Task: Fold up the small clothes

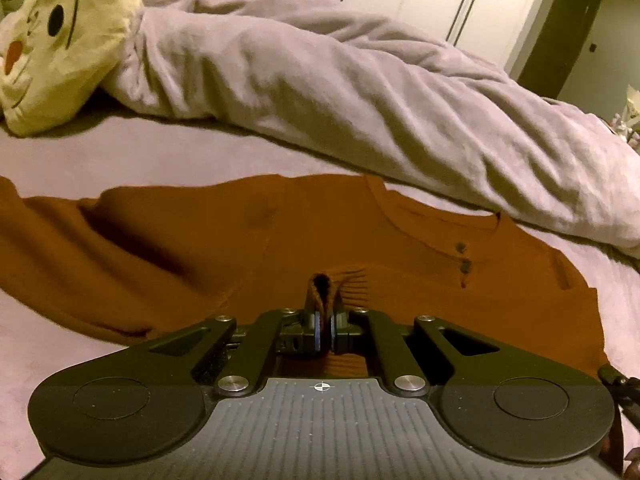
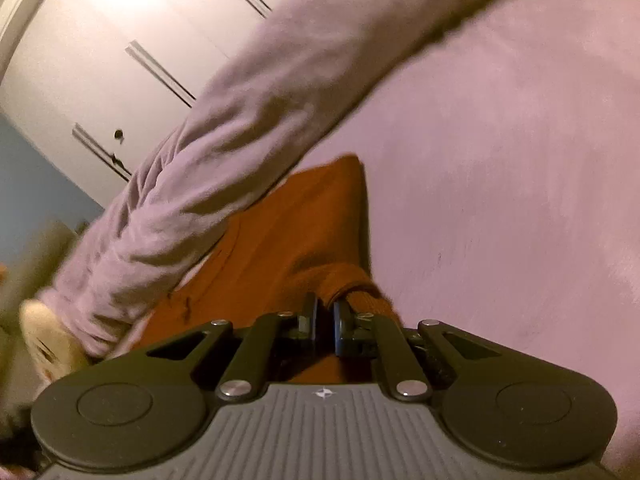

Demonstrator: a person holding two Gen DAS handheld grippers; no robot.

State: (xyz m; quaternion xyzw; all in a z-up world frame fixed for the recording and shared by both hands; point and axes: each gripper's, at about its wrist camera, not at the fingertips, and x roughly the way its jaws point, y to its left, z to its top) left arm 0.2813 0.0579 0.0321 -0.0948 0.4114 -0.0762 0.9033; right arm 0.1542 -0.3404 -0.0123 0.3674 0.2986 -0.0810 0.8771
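- There is one small shirt [image 1: 280, 240]. It is rust-orange and lies spread on the bed [image 1: 160, 152], just in front of a rumpled grey blanket [image 1: 340, 80].
- The shirt looks soft, light and floppy. It will bend and sag wherever it is lifted, and it will not keep a shape by itself.
- The knit looks ribbed and a bit stretchy, so I think it can pull long if the two ends are tugged apart.
- It does not look slippery or easy to break. A thin pinch of cloth could still slide out.
- The best places to hold it are the edges: a hem, a cuff or a shoulder corner, with a good bit of cloth in the pinch.
- The left hand-held gripper [image 1: 325, 300] is closed tight on a little fold of the shirt, which pokes up between its two fingers, near the neck opening.
- The right hand-held gripper [image 2: 325, 308] is closed too. A rolled orange edge of the shirt bunches right at its fingertips, and it seems to be pinched there.
- Counting: one shirt, two hand-held grippers, and two small dark buttons [image 1: 462, 256] below the shirt's neck.
- Also one blanket and one pale yellow soft toy [image 1: 68, 40] with a face, up at the far left of the bed.
- I see no other small clothes in either view.
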